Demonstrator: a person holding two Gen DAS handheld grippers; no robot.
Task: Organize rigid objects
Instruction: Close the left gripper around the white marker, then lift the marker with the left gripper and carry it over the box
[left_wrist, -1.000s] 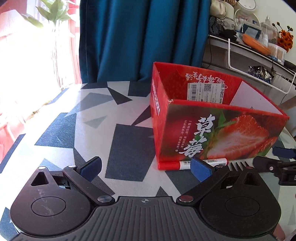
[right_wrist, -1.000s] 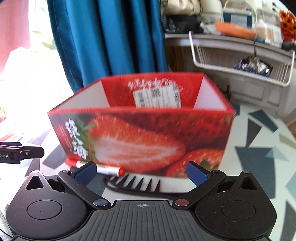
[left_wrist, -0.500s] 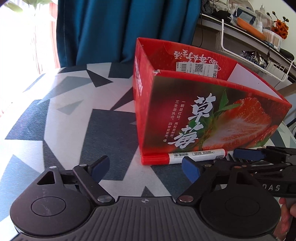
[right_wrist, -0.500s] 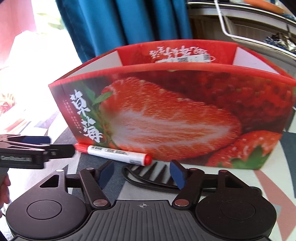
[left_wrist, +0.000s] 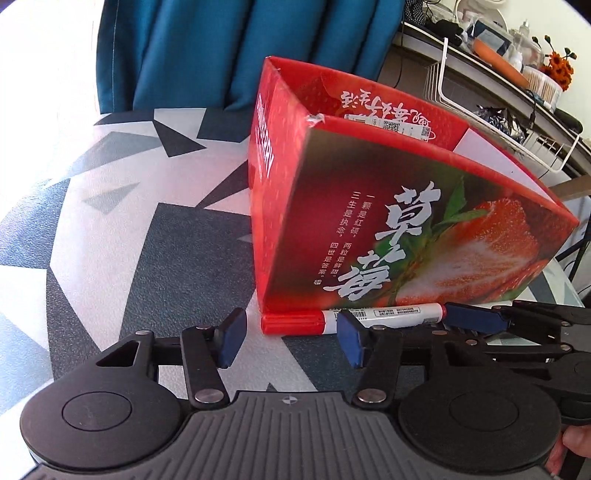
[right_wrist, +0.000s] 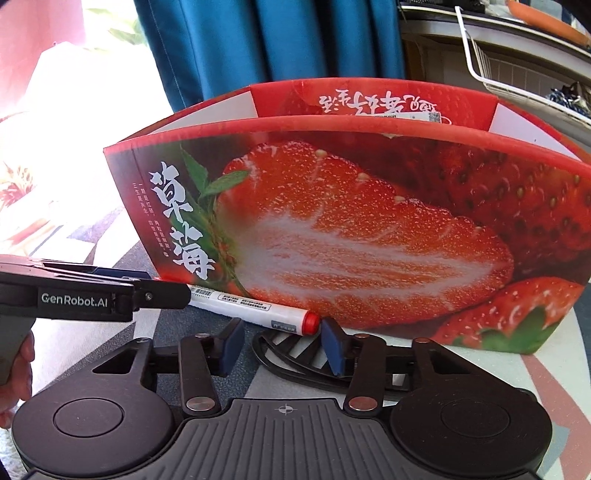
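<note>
A red strawberry-print cardboard box (left_wrist: 388, 229) stands open on the patterned table (left_wrist: 110, 236); it also shows in the right wrist view (right_wrist: 369, 236). A white marker with a red cap (left_wrist: 351, 319) lies along the box's front foot, also in the right wrist view (right_wrist: 255, 306). A black comb (right_wrist: 295, 354) lies flat beside it. My left gripper (left_wrist: 291, 341) is open, its fingers astride the marker's capped end. My right gripper (right_wrist: 282, 347) is open just above the comb, near the marker's red tip. Neither holds anything.
A blue curtain (left_wrist: 236, 51) hangs behind the table. A shelf with a white wire basket (left_wrist: 491, 110) and clutter stands at the back right. The left gripper's body (right_wrist: 74, 295) reaches in from the left in the right wrist view.
Both grippers have moved forward and down toward the box's foot. The left fingers now bracket the marker; the right jaws have narrowed over the comb. Marker, comb and box have not moved.
</note>
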